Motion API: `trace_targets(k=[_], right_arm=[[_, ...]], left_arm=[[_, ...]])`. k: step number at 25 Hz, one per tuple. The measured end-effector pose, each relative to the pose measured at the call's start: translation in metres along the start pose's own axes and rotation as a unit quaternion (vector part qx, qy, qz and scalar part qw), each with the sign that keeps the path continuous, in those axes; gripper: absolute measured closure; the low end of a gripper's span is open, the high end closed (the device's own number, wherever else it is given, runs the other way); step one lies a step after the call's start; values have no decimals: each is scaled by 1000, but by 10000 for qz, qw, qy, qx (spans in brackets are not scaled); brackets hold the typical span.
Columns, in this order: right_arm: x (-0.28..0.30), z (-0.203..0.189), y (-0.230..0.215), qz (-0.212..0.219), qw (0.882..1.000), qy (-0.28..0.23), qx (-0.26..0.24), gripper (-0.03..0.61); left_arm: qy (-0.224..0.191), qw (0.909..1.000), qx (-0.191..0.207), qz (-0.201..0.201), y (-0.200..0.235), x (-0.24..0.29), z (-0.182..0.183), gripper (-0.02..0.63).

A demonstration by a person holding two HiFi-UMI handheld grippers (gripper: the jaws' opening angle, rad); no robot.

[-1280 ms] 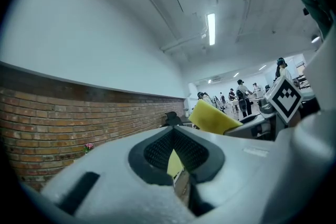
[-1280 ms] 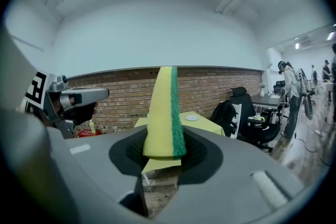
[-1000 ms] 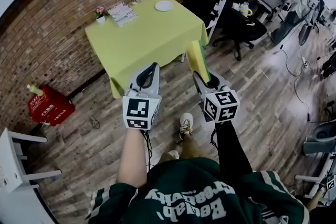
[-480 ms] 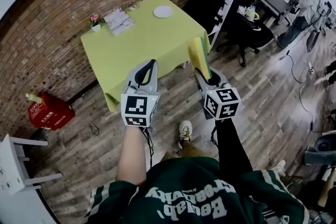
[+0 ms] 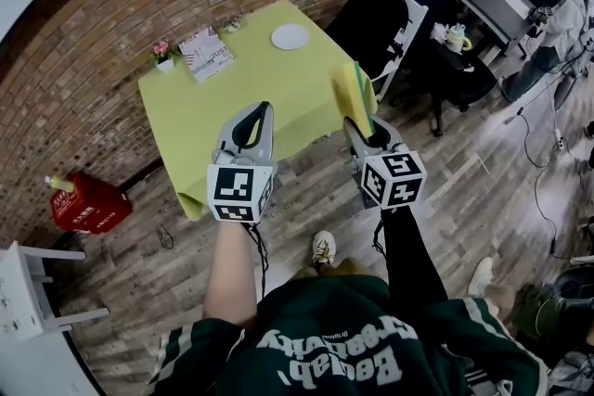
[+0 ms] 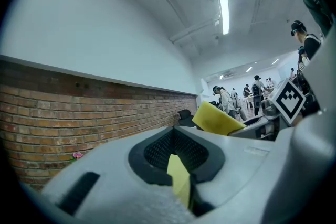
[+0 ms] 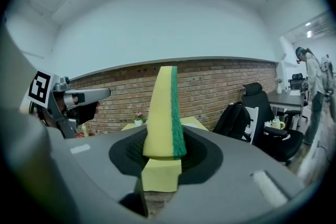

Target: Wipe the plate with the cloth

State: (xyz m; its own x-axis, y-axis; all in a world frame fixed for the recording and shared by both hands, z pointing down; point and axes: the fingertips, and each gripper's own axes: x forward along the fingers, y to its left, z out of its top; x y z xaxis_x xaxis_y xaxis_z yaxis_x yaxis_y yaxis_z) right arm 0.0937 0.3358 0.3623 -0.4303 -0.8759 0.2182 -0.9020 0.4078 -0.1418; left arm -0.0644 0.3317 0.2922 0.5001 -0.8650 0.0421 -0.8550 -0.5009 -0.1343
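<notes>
Plainly the step in hand is the approach. The plate (image 5: 290,36) lies near the far edge of the green table (image 5: 223,97), in the upper middle of the head view, well apart from both grippers. The right gripper (image 5: 360,123) is clamped on an upright yellow sponge (image 5: 352,94) with a green scouring face; no cloth shows. The left gripper (image 5: 253,110) has its jaws together on nothing. It would be best to walk in close, tip the sponge flat onto the plate, and open the left gripper to steady the rim.

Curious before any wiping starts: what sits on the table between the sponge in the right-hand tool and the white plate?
Nothing. In the head view, only bare yellow-green tablecloth lies between the sponge and the plate.
</notes>
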Motion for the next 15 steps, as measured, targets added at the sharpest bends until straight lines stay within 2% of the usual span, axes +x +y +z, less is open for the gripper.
trace_targets(k=[8, 15], right_arm=[[56, 10, -48, 184, 9998, 69, -69, 446], [85, 16, -79, 170, 9998, 74, -65, 446]], left_arm=[[110, 9998, 0, 137, 18, 72, -11, 606], [214, 9995, -23, 211, 29, 109, -21, 606]])
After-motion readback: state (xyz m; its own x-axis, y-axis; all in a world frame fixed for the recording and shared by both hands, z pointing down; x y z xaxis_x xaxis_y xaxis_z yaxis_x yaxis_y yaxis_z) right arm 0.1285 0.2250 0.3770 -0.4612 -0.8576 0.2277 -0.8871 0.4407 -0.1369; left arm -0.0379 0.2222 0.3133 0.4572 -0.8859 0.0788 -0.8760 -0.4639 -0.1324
